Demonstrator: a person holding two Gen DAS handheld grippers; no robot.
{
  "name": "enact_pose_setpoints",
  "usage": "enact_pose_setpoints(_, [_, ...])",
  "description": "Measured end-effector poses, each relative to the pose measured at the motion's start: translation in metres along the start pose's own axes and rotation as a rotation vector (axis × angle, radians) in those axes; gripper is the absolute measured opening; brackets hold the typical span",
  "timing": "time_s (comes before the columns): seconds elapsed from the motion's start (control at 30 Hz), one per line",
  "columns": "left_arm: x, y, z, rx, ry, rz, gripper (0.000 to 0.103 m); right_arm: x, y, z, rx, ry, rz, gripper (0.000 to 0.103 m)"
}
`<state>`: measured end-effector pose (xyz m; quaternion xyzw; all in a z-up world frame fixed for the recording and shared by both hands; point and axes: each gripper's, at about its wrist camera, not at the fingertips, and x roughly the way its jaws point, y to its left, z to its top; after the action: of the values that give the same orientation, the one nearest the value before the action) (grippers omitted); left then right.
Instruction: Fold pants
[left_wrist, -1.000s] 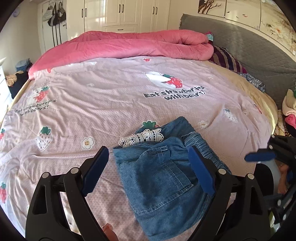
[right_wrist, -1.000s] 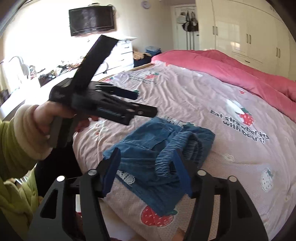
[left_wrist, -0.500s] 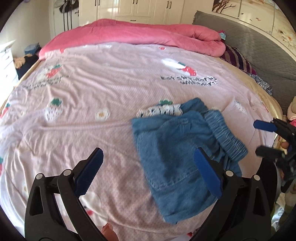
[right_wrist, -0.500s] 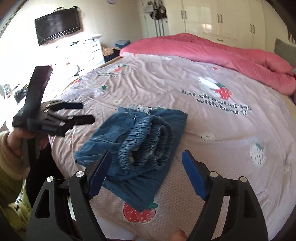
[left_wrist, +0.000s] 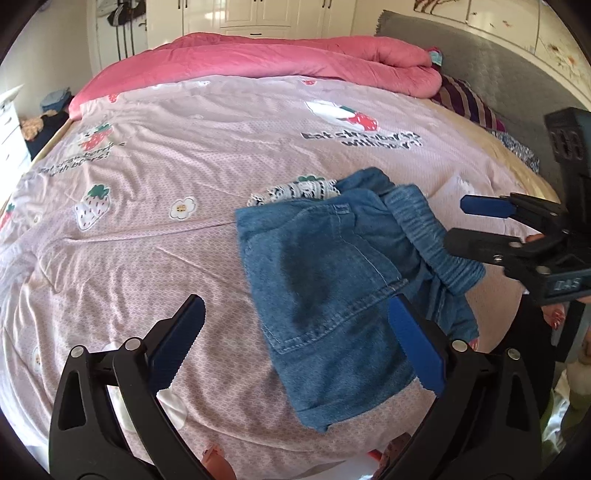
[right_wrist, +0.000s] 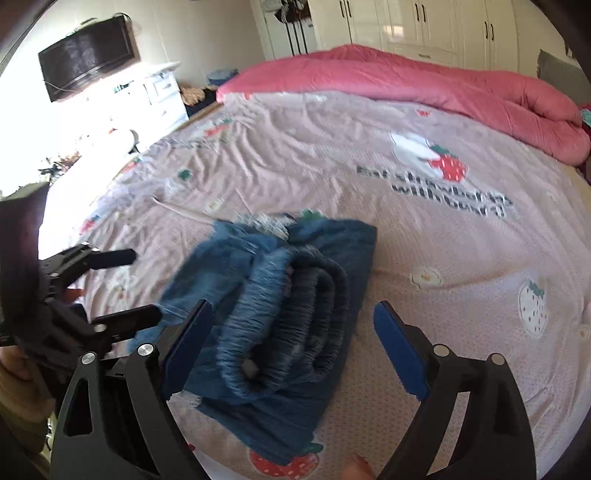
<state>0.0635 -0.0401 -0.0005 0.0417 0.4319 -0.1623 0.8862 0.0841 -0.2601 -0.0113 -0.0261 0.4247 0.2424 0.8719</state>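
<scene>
Task thing: small blue denim pants with a gathered elastic waistband (left_wrist: 332, 295), lying near the near edge of the bed with the pink strawberry-print cover (left_wrist: 184, 147), right of centre.
Progress: pants already bundled into a compact stack, waistband doubled on the right side; folds look uneven, so a final tidy may be left. Right wrist view is blurred, layers hard to count.
Left gripper (left_wrist: 295, 350): fingers spread wide, holding nothing, poised above the pants' near end.
Right gripper (right_wrist: 291, 354): fingers wide apart, empty, straddling the waistband from above.
Counts: one pair of pants; two grippers; one white lace trim (left_wrist: 295, 192) peeking at the far edge; one rolled pink quilt (left_wrist: 258, 59) far back.
</scene>
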Motion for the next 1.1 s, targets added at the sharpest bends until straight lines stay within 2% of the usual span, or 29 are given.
enact_pose_setpoints(0.17, [0.014,-0.009,-0.016,0.035,0.038,0.020,0.093,0.014,-0.016,-0.020,0.035,0.053,0.000,0.089])
enact_pose_setpoints(0.33, [0.029,-0.002,-0.032,-0.015,0.075,-0.024,0.093,0.022,-0.025,-0.032,0.067,0.073,0.041,0.091])
enact_pose_setpoints(0.47, [0.024,0.005,-0.028,-0.041,0.072,-0.057,0.093,0.017,-0.025,-0.029,0.076,0.063,0.061,0.092])
enact_pose_setpoints(0.57, [0.013,0.010,-0.023,-0.039,0.049,-0.051,0.093,0.003,-0.023,-0.025,0.082,0.025,0.077,0.092])
enact_pose_setpoints(0.67, [0.002,0.020,-0.020,-0.063,0.026,-0.039,0.093,-0.014,-0.016,-0.025,0.043,-0.025,0.056,0.092])
enact_pose_setpoints(0.77, [0.000,0.024,-0.012,-0.073,0.019,-0.044,0.093,-0.030,-0.001,-0.033,-0.008,-0.057,0.109,0.092])
enact_pose_setpoints(0.83, [0.001,0.022,-0.005,-0.063,0.016,-0.044,0.093,-0.035,0.009,-0.042,-0.039,-0.057,0.138,0.092])
enact_pose_setpoints(0.93, [0.008,0.018,0.004,-0.050,0.016,-0.046,0.093,-0.035,0.021,-0.057,-0.075,-0.024,0.133,0.092])
enact_pose_setpoints(1.0, [0.016,0.012,0.012,-0.046,0.022,-0.058,0.093,-0.033,0.029,-0.067,-0.111,0.000,0.129,0.086])
enact_pose_setpoints(1.07, [0.024,0.005,0.016,-0.028,0.034,-0.069,0.093,-0.029,0.037,-0.075,-0.158,0.020,0.140,0.061])
enact_pose_setpoints(1.1, [0.028,0.001,0.019,-0.022,0.035,-0.068,0.093,-0.026,0.041,-0.077,-0.182,0.031,0.147,0.054])
